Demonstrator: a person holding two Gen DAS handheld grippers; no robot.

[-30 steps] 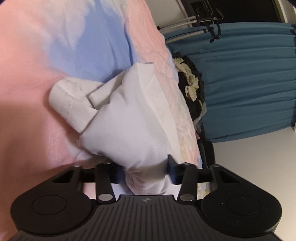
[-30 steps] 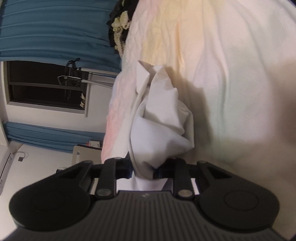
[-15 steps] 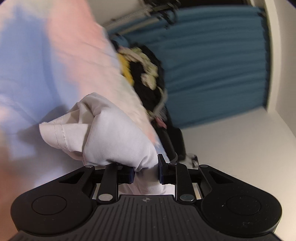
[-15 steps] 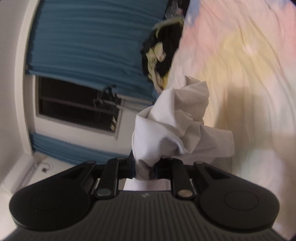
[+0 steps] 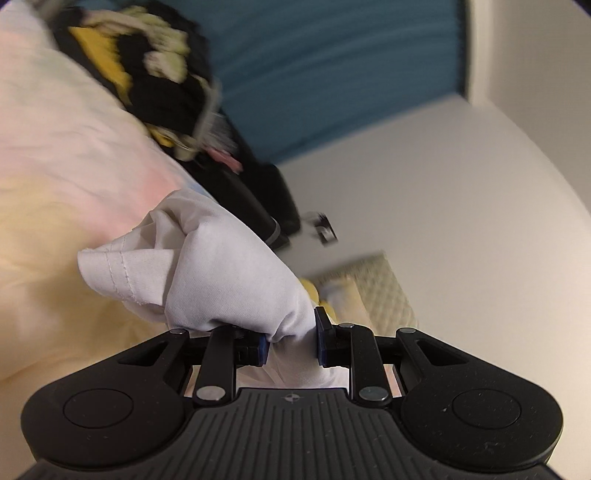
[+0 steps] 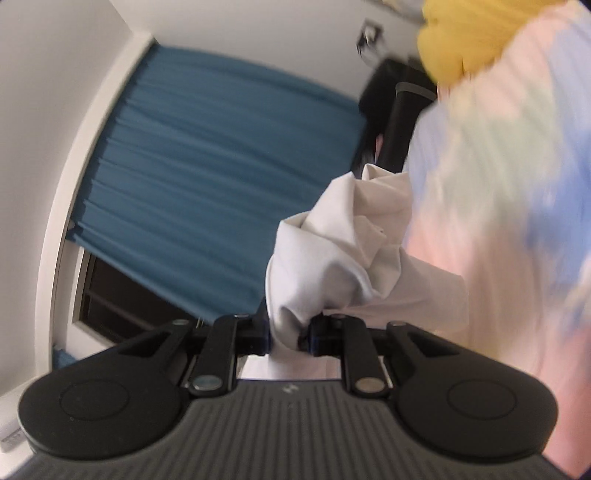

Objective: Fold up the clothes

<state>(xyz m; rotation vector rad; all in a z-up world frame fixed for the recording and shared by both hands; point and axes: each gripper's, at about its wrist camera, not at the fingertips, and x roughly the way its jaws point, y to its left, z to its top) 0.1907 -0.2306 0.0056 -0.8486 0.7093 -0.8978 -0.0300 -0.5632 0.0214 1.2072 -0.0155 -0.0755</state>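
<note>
Window [image 6: 107,306] only in right view

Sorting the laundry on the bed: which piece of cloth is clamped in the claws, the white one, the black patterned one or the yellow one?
The white garment, bunched between both claws; the black patterned cloth and yellow cloth lie untouched farther back.

Left wrist view: pastel quilt [image 5: 66,177] filled the whole left side, a black-and-yellow garment heap [image 5: 147,70] lay on its far edge, and a bunched white garment [image 5: 229,273] crowded the space directly ahead; bare white wall [image 5: 461,206] left the right side open. Right wrist view: quilt [image 6: 509,236] walled off the right, a yellow item [image 6: 465,33] sat at its top, a dark object [image 6: 399,114] stood ahead; open room lay left toward the teal curtain [image 6: 207,177].
</note>
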